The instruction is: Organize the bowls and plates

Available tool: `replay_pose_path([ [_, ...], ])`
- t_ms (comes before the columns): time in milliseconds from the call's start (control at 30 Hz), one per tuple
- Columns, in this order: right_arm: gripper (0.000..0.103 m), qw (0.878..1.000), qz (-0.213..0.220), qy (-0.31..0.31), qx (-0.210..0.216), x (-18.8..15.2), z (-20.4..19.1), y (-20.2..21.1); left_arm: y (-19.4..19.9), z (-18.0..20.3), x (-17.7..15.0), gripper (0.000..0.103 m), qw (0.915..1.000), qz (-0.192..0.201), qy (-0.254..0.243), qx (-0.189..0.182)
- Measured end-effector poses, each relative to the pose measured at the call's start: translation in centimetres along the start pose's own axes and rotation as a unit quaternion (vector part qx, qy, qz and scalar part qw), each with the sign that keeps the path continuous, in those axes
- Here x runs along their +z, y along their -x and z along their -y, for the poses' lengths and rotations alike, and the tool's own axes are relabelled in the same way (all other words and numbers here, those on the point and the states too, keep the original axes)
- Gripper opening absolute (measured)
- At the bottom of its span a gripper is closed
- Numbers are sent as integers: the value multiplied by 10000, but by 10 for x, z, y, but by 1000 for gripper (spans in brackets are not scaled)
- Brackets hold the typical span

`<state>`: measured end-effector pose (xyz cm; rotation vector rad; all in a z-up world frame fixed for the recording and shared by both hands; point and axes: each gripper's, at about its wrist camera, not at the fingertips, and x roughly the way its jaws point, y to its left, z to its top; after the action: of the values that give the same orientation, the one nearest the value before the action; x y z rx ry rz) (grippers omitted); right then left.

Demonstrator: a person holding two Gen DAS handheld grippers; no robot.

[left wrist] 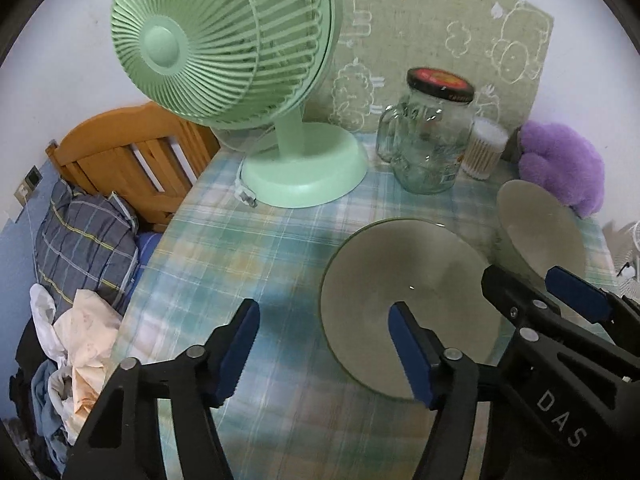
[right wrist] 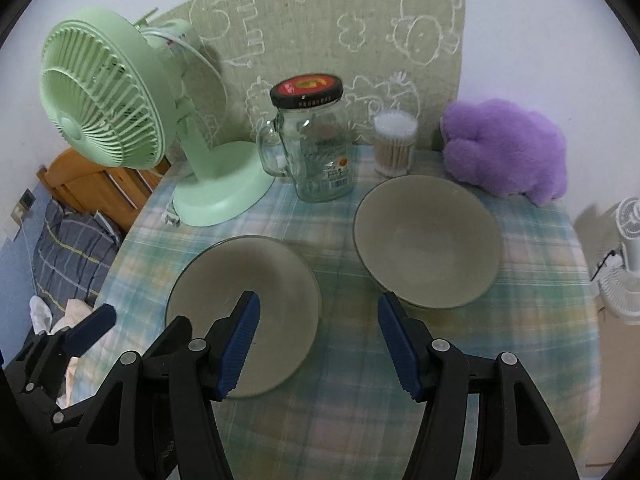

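One bowl [right wrist: 428,240] fully visible only from right wrist

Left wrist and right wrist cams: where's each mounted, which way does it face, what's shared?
Left wrist: on the left gripper, looking forward and down over the table at the fan; right gripper shows at right.
Right wrist: on the right gripper, facing plate and bowl; left gripper's finger shows at lower left.
Shared: plate, bowl, fan, jar, purple plush.
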<state>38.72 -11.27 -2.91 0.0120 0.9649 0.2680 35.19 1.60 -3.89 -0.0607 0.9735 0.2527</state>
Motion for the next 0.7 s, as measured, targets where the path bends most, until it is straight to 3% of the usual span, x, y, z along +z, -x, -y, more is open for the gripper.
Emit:
replay_pose_path([
  [333,47,9994,-333,-63,48,6,-2,-46,-43,5,8,40,9994,-316,-99,-121],
  [500,26,9989,-473,-71,0,5,-3,-61,-56,8,8,27,9989,-426,-142,-96],
  [567,22,9986,-524,-52,12,5,-4,-66,-57,9,8,25,9990,-421,-165,-37],
  [700,21,9987,-505,9,-31,5,-7,-68,-58,8,8,21,9989,-431,-159,23],
])
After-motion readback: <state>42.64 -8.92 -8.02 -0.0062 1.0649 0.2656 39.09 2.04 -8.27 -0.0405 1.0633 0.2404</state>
